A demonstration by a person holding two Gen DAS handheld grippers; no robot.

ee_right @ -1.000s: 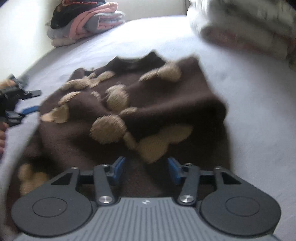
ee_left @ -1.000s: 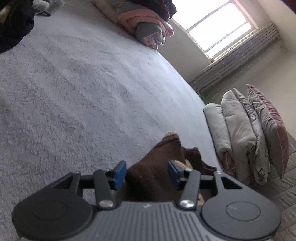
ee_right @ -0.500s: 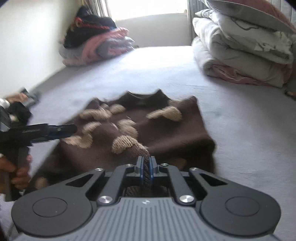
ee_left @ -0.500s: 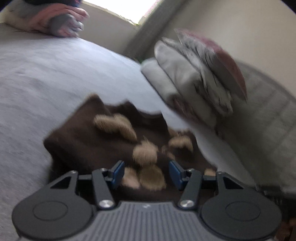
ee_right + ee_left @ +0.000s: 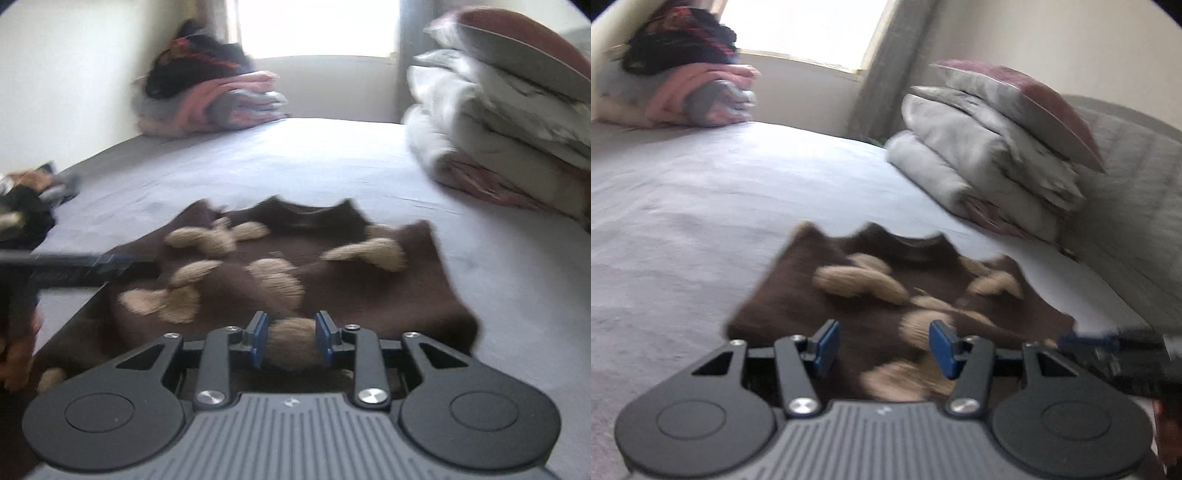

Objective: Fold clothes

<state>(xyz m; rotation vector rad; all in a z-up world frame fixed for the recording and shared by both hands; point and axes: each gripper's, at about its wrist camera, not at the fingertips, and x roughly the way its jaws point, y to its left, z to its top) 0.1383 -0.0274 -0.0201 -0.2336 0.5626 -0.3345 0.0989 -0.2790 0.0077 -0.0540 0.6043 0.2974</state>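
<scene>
Left hand-held gripper [image 5: 882,349] sits at bottom centre of its view, blue pads wide apart, nothing between them, over the near edge of the brown sweater [image 5: 827,295]. Right hand-held gripper [image 5: 291,341]: pads partly closed w/ a tan fuzzy patch of the sweater [image 5: 332,284] between them; real grip or not, can't tell. Sweater lies spread on the grey bed [image 5: 369,158], mid-frame. Folded clothes pile [image 5: 214,99] upper left, stacked pillows [image 5: 498,122] upper right. Both views blurry.
</scene>
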